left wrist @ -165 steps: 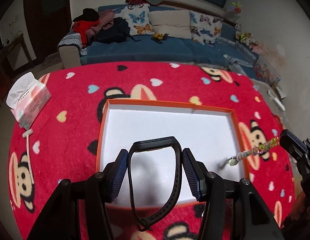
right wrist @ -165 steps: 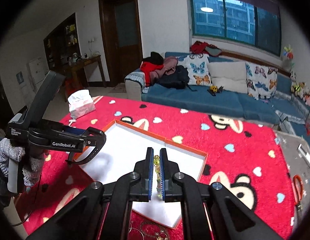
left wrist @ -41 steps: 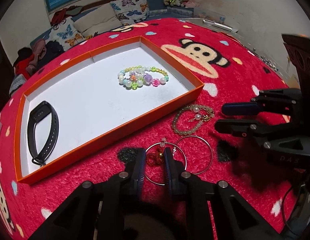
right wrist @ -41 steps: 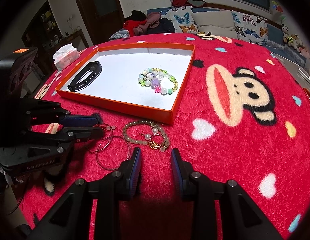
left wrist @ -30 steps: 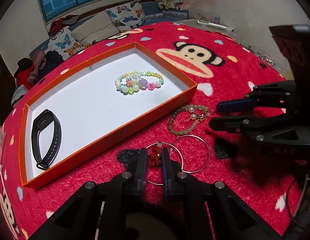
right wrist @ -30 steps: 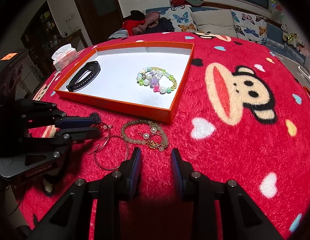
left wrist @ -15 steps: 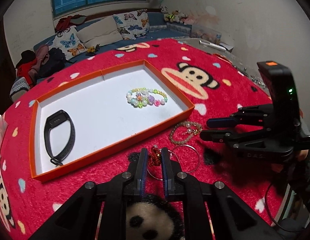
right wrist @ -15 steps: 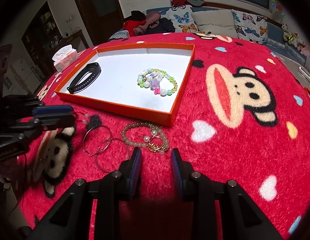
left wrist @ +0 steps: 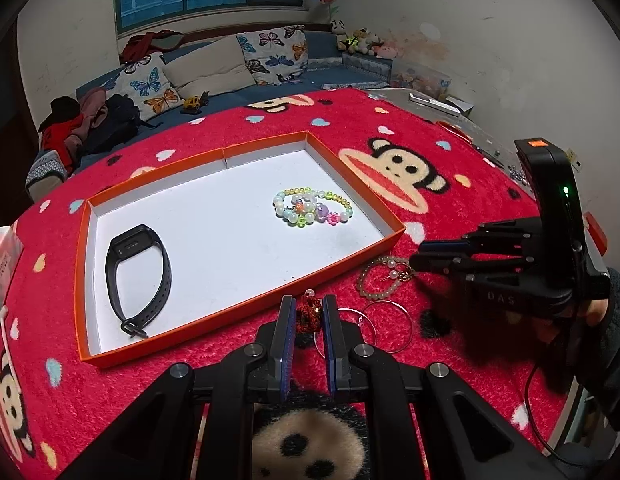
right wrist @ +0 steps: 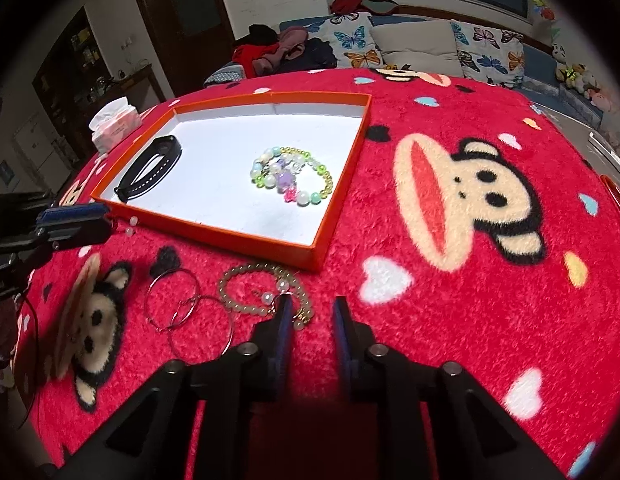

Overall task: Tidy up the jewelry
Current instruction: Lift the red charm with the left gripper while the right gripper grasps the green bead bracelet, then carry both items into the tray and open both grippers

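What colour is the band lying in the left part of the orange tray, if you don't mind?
The band is black, seen best in the left wrist view.

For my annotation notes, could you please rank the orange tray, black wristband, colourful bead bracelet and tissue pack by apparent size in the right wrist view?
1. orange tray
2. black wristband and colourful bead bracelet: too alike to rank
3. tissue pack, though it lies farther off
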A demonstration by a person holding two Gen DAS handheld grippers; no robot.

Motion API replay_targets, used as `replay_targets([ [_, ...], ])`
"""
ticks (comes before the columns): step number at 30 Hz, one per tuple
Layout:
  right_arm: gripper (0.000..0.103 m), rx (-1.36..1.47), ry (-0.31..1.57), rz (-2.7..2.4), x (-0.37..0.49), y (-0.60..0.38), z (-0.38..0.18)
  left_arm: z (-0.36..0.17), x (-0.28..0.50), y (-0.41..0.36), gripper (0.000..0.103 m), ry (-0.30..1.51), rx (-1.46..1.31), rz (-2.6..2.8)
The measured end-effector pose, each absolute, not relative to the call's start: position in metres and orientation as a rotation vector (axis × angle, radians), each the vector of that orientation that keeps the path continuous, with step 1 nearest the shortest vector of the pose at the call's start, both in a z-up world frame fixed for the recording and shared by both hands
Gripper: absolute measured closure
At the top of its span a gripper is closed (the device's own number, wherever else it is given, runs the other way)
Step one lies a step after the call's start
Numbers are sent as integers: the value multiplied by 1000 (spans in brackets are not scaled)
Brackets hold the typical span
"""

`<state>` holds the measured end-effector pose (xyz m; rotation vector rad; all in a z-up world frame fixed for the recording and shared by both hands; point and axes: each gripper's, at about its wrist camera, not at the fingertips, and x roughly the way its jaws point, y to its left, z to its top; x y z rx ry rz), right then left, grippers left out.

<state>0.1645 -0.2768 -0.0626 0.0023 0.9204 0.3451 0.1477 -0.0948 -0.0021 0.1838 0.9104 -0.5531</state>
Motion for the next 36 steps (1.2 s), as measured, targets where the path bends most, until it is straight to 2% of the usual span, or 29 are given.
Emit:
replay_targets([
  [3, 88, -12, 923, 351, 167, -274, -63, -3, 148, -96, 90, 912, 183, -556],
  [8, 88, -63, 928, 350, 170, -264, -69, -3, 148, -96, 90, 912, 184, -555],
  [13, 95, -56, 912, 356, 167, -266, -67, -3, 149, -94, 90, 912, 181, -547],
  [36, 95, -36, 746, 436, 154, -257, 12, 14, 172, -69, 89, 880, 163, -490],
])
